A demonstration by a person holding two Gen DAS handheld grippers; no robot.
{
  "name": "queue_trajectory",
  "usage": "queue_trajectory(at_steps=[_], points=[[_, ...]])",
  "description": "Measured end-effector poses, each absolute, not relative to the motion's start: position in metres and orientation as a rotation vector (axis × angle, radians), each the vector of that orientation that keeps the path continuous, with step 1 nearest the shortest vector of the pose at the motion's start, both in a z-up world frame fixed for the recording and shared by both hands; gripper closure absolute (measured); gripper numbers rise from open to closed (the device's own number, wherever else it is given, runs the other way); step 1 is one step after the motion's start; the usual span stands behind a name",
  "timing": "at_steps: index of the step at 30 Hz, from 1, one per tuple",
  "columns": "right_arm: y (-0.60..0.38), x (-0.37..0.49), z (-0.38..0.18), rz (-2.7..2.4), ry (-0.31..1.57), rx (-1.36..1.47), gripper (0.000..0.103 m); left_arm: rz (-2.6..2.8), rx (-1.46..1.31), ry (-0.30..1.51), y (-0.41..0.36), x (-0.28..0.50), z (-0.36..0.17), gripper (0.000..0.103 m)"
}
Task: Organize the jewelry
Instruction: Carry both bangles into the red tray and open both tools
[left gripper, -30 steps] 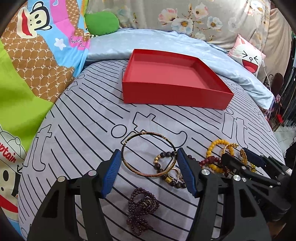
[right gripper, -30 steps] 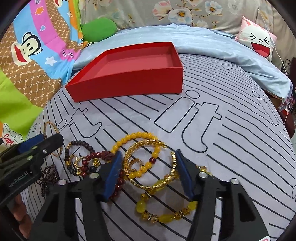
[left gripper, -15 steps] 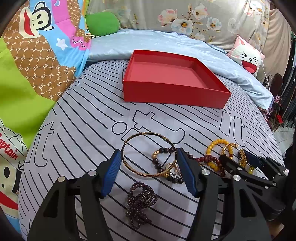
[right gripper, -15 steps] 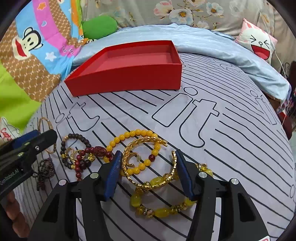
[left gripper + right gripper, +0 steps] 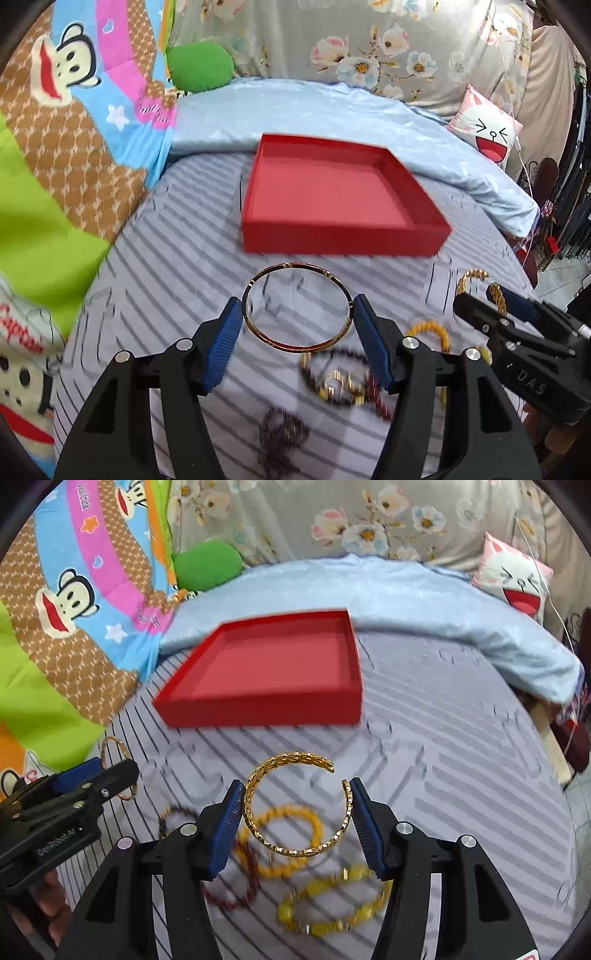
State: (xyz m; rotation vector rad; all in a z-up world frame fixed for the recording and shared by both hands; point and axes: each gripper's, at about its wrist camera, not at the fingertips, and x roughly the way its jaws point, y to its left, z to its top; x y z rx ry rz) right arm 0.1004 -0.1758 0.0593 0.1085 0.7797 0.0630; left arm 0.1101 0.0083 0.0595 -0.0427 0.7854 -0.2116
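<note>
Glossy gold metal bangle (image 5: 297,306), matt red box (image 5: 343,199), striped cloth sheet (image 5: 177,266)

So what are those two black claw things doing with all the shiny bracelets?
A person is tidying jewelry on a bed with a gripper in each hand. The left gripper is shut on a thin gold bangle, and the right gripper is shut on a braided gold cuff. Both bracelets are held up off the striped sheet. The red box ahead is empty, likely where they go. Beaded bracelets, like the yellow one, lie on the sheet below.
</note>
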Motion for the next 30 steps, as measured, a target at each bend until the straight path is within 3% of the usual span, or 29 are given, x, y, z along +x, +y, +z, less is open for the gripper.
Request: queue_trajectory(at_steps=[13,23,30], points=[[-0.193,0.274,0.097,0.116,0.791,0.175,0.048,-0.249,0.003,0.751,-0.021,0.278,0.094,0.044],[-0.194,0.378,0.056,0.101,0.915,0.131,0.047,-0.234,0.044,0.891,-0.048,0.385,0.054,0.044],[-0.197,0.397,0.034,0.087,0.979,0.112,0.047,-0.235,0.038,0.970,-0.048,0.405,0.030,0.044]])
